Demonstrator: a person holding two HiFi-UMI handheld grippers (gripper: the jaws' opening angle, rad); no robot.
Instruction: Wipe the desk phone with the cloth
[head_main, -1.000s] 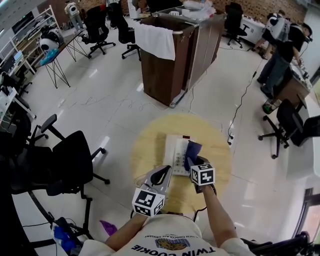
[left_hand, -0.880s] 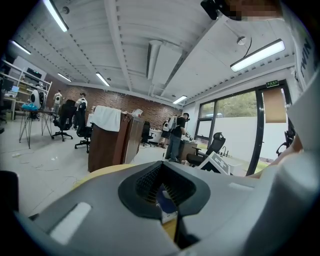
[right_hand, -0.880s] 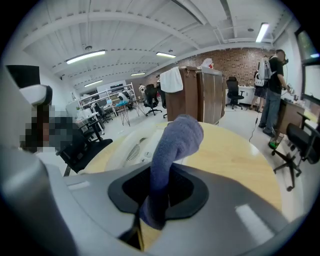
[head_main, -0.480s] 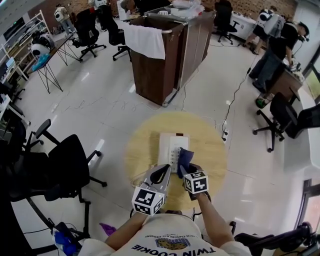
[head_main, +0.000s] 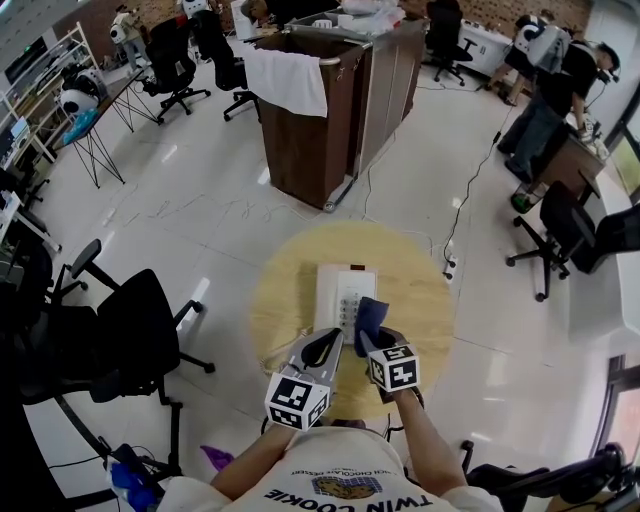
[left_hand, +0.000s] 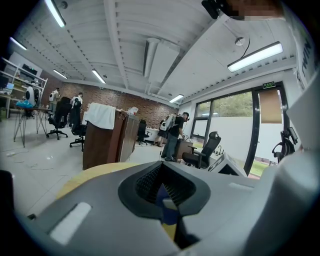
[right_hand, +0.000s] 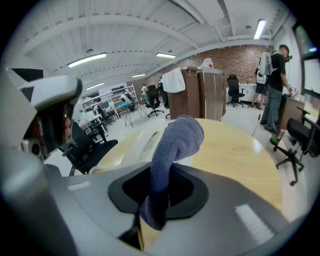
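Observation:
The white desk phone (head_main: 343, 292) lies on a round wooden table (head_main: 420, 290). A blue cloth (head_main: 370, 318) rests over the phone's near right part, and my right gripper (head_main: 376, 340) is shut on it. In the right gripper view the cloth (right_hand: 172, 150) rises from between the jaws and folds forward, with the phone (right_hand: 142, 140) behind it to the left. My left gripper (head_main: 322, 352) hovers at the phone's near edge, just left of the cloth. Its jaws are shut with nothing held, and a sliver of blue shows past my left gripper (left_hand: 165, 197) in its own view.
A black office chair (head_main: 140, 330) stands left of the table. A brown cabinet (head_main: 330, 110) draped with a white towel is beyond it. Another chair (head_main: 570, 235) and people (head_main: 545, 90) are at the right. A cable (head_main: 480, 190) runs across the floor.
The right gripper has drawn the cloth along the phone's right side towards me. The left gripper has stayed at the phone's near edge. My head view shifted slightly.

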